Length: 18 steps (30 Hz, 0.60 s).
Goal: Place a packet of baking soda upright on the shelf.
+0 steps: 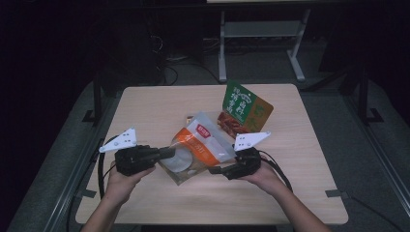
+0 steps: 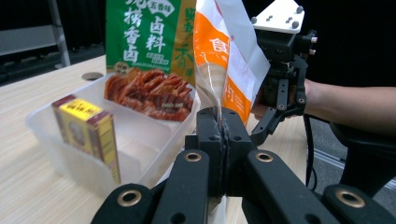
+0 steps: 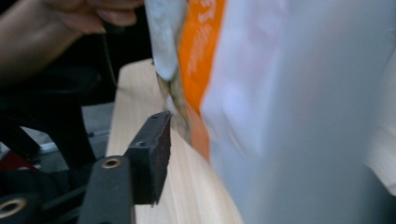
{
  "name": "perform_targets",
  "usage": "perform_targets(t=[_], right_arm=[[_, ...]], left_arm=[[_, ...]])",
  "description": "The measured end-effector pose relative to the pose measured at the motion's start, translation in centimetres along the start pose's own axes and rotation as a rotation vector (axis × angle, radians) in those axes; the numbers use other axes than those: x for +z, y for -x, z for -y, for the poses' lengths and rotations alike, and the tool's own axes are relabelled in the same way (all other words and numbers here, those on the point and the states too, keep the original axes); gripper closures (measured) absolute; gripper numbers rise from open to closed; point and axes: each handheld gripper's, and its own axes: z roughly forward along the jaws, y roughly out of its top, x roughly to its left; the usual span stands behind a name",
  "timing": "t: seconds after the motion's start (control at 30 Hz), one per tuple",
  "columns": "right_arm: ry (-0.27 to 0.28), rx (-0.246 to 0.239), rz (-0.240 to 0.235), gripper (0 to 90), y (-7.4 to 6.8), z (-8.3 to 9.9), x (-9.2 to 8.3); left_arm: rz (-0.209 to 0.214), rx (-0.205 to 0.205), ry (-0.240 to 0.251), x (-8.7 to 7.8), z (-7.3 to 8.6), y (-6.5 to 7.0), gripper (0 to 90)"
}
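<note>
1. high view looks forward and down from above the person's side onto the whole table.
2. left gripper view sits low, close behind its jaws, facing the orange bag.
3. right gripper view presses close against that same bag, blurred.

We see a green packet standing in a clear tub on the wooden table, beside a yellow-and-red box, possibly tea.
</note>
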Motion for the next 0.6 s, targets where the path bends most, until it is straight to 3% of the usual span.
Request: perform_targets(t=[0.23, 0.27, 0.33, 0.6], right_arm=[[0.029, -0.002, -0.013, 57.7, -0.1, -0.1, -0.5], [0.030, 0.000, -0.023, 65.6, -0.1, -0.1, -0.6], [0.031, -0.003, -0.023, 70.5, -0.2, -0.2, -0.6], [-0.002, -0.033, -0.012, 80.4, -0.3, -0.1, -0.5]], left_arm=[[0.017, -0.007, 0.004, 0.8, 0.2, 0.1, 88.7], [0.025, -0.014, 0.004, 0.9, 0.4, 0.0, 88.7], [0.029, -0.014, 0.002, 1.1, 0.5, 0.1, 88.6], [0.029, -0.010, -0.015, 1.4, 0.9, -0.1, 88.6]])
